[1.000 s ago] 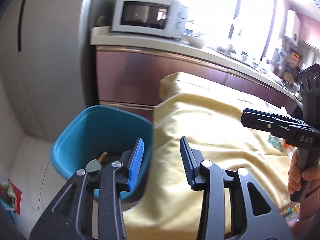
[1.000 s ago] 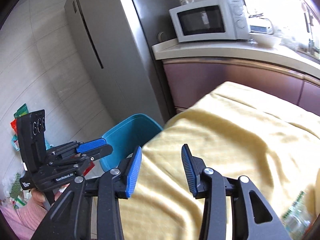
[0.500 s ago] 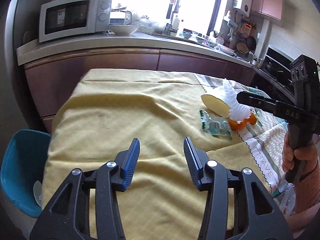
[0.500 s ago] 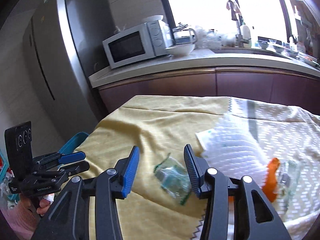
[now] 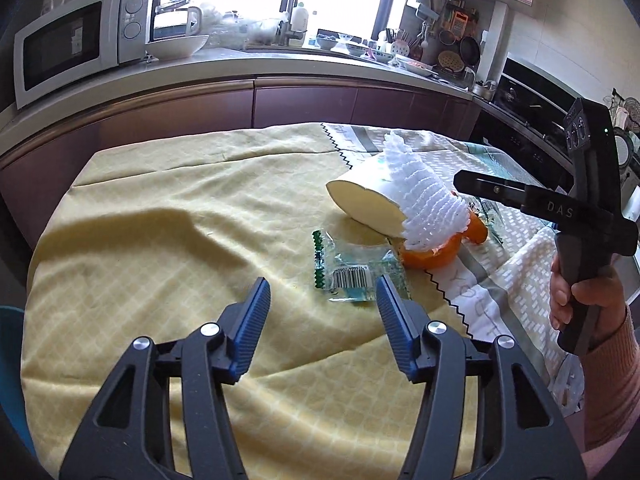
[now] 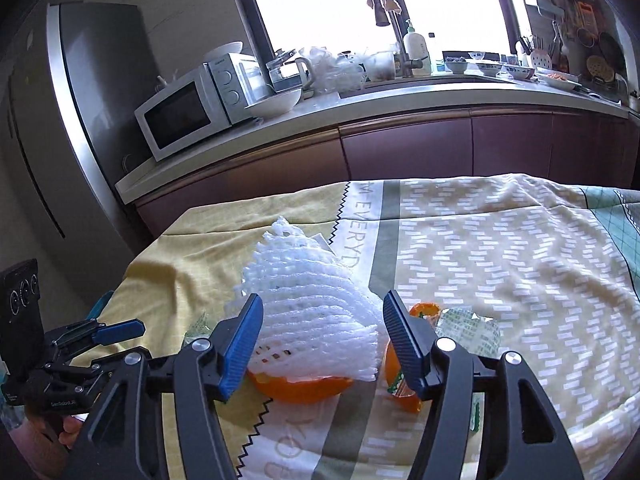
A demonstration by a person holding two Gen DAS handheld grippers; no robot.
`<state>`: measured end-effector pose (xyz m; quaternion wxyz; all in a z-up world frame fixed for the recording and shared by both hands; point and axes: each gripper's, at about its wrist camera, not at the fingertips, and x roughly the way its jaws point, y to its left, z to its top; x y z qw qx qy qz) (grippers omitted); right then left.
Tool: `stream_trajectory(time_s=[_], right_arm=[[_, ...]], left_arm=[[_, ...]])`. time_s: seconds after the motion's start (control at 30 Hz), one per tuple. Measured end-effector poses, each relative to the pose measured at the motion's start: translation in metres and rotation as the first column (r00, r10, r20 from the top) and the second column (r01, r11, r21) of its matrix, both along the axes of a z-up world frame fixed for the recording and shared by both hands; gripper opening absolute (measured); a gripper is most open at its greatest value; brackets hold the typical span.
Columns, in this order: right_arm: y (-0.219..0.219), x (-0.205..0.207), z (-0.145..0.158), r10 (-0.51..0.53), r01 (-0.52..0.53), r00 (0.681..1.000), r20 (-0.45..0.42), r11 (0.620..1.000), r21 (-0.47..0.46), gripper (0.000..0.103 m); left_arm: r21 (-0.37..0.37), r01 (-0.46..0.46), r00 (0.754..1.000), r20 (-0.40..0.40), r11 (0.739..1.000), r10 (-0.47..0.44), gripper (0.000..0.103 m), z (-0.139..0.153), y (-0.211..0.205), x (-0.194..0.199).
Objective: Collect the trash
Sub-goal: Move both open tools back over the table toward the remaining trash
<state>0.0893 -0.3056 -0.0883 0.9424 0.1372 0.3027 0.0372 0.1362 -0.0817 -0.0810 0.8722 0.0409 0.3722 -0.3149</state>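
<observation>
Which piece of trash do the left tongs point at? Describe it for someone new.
On the yellow tablecloth, just ahead of the left tongs, lies a flat clear wrapper. Unlike the white foam net and orange peel behind it, it has green zigzag edges and a barcode.

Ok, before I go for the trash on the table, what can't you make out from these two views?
- Orange peel, right wrist view: mostly hidden under the white foam net.
- Second clear wrapper, right wrist view: print too small, partly behind the right gripper.
- Blue bin, left wrist view: only a sliver, cut off by the left edge.
- Clear wrapper, left wrist view: corner hidden by the left gripper.
</observation>
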Motion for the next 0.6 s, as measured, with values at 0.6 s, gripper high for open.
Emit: stream_trajectory(time_s=[0.6], right_arm=[[0.001,0.015,-0.02,0.071,-0.069,0.996,-0.058,0.997,0.035,0.044]], left_arm=[[0.022,0.047,0.989,-0.143,0.999,-0.044,0.028,-0.025,-0.034,0.029]])
